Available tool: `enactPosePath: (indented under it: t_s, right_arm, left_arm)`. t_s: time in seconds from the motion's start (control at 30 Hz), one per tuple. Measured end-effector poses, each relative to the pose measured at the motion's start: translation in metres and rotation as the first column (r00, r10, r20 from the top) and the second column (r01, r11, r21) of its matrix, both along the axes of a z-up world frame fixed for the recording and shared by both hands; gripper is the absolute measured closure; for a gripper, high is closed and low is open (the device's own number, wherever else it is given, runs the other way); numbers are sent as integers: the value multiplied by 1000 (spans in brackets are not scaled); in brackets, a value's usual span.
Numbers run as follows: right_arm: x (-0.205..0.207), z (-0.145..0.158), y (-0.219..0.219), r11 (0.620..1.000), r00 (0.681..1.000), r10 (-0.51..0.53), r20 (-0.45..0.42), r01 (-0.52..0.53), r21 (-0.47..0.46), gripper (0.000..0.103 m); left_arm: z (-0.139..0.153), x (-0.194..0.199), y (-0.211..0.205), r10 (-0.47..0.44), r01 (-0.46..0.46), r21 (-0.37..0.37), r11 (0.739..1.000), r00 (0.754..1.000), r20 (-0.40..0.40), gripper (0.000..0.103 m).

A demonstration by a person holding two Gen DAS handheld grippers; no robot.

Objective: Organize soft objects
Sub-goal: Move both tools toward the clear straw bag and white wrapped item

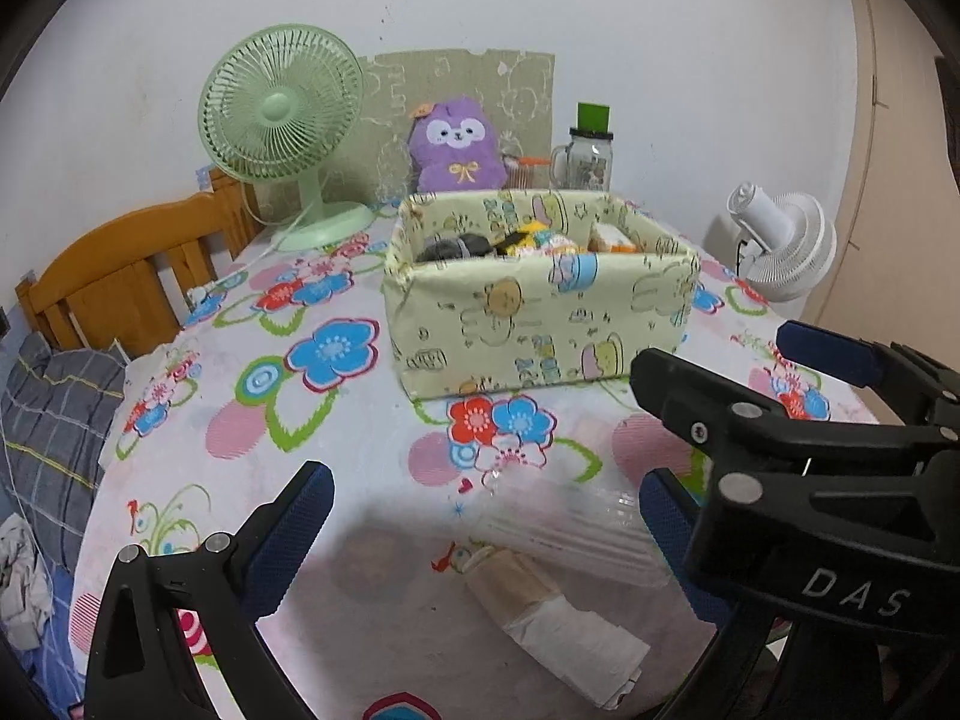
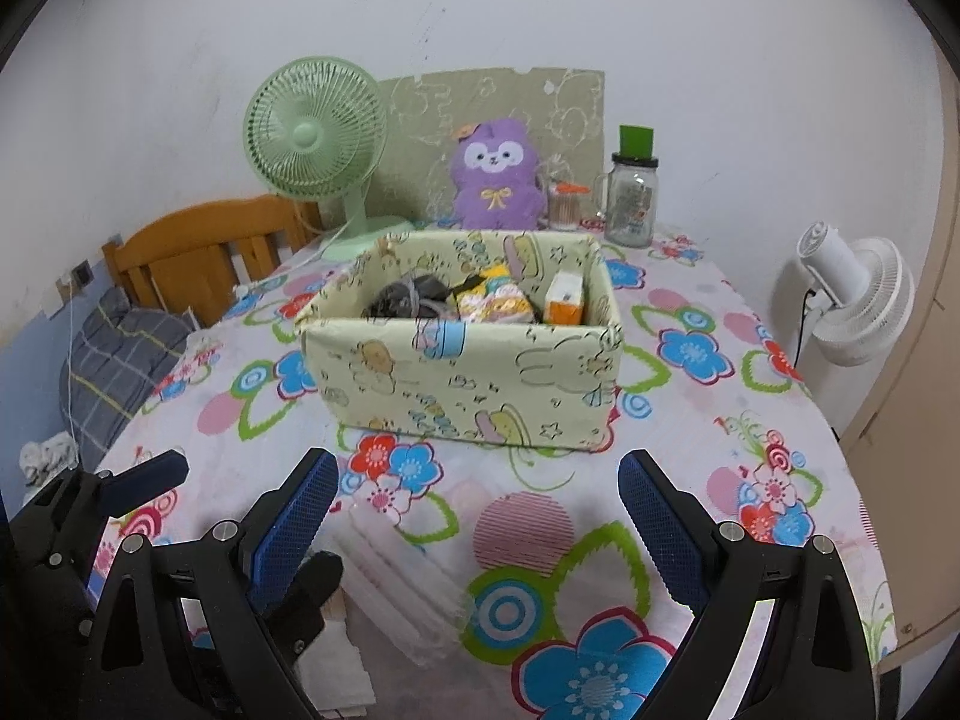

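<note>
Yellow fabric box [image 2: 468, 372] mid-table; L gripper [image 1: 486, 534] & R gripper [image 2: 477, 531] fingers spread, empty.

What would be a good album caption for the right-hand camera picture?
Open right gripper hovers over a flowery tablecloth, facing a fabric box of soft items, with a purple plush behind.
</note>
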State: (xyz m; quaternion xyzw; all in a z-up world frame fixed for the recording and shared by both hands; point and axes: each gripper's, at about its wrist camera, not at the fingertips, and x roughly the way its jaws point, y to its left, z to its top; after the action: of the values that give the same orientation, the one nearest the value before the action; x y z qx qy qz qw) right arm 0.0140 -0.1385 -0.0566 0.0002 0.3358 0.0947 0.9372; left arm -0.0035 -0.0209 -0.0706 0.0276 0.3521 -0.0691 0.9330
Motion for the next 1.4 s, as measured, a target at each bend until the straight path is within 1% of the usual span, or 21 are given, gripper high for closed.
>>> enactPosePath:
  t_s: [0.2,0.33,0.5,0.6,0.7,1.1,1.23,1.3,1.37,1.4]
  right_arm:
    - [5,-15,4,1000,999,20,-35,-20,-8,7]
    - [7,-21,6,999,998,30,-53,-31,-13,7]
    - [10,-29,8,999,996,48,-73,-49,-18,7]
    - [14,-38,13,998,992,63,-107,-65,-17,7]
    - [17,-44,17,996,988,79,-133,-83,-20,7]
    - [25,-64,36,988,970,141,-197,-149,-26,8]
    - [30,-70,39,987,961,151,-230,-160,-20,13]
    - [33,-72,39,987,958,152,-242,-161,-17,20]
    - [35,-75,37,987,953,154,-260,-159,1,25]
    - [36,-77,37,987,951,157,-268,-160,10,31]
  left_arm:
    - [-13,4,1,-2,2,9,1000,1000,-31,0]
    - [-20,6,3,-5,4,-4,1000,999,-43,0]
    - [-29,6,2,-15,15,8,1000,998,-58,0]
    - [-33,7,1,-17,18,18,1000,998,-65,0]
    - [-36,8,3,-17,19,14,1000,997,-80,0]
    - [-54,17,14,8,-5,18,1000,990,-142,0]
    - [-57,17,15,3,-1,16,1000,989,-149,0]
    - [-58,18,14,2,1,18,1000,988,-154,0]
    - [-57,19,14,-1,4,20,1000,988,-153,0]
    - [-57,20,13,-2,5,22,1000,988,-152,0]
